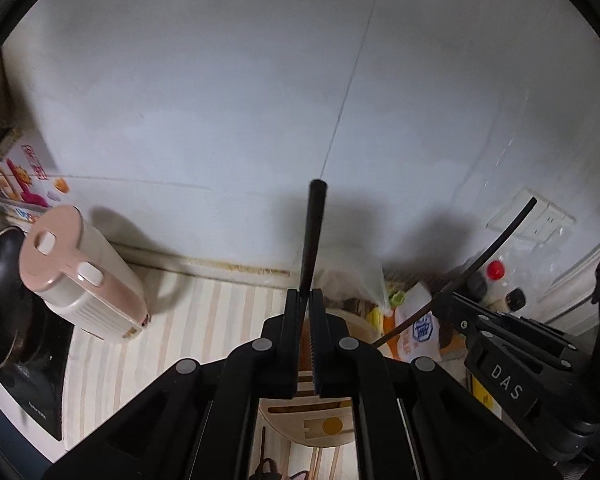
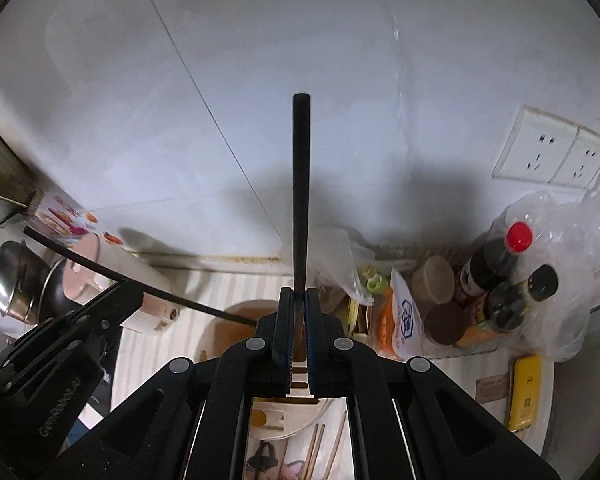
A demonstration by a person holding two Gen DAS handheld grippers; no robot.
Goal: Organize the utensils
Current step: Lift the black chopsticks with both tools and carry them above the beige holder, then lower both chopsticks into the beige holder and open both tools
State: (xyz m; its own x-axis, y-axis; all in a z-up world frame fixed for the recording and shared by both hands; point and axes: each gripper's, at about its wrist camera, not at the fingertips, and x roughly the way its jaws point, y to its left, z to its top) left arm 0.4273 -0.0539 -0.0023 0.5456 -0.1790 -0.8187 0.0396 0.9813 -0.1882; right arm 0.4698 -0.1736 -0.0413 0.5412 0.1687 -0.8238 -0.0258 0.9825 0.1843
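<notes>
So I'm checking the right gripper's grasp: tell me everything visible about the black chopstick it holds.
The black chopstick is a slim, straight, matte dark stick with a blunt squared top end. It stands upright against the white wall, clamped near its lower part by the shut right gripper. Its lower end is hidden behind the fingers.

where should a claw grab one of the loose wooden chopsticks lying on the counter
Judging by its pose, take a wooden chopstick near mid-shaft from above, fingers straddling its thin width. It lies flat on the striped counter beside two others, so a side approach would likely knock those.
</notes>
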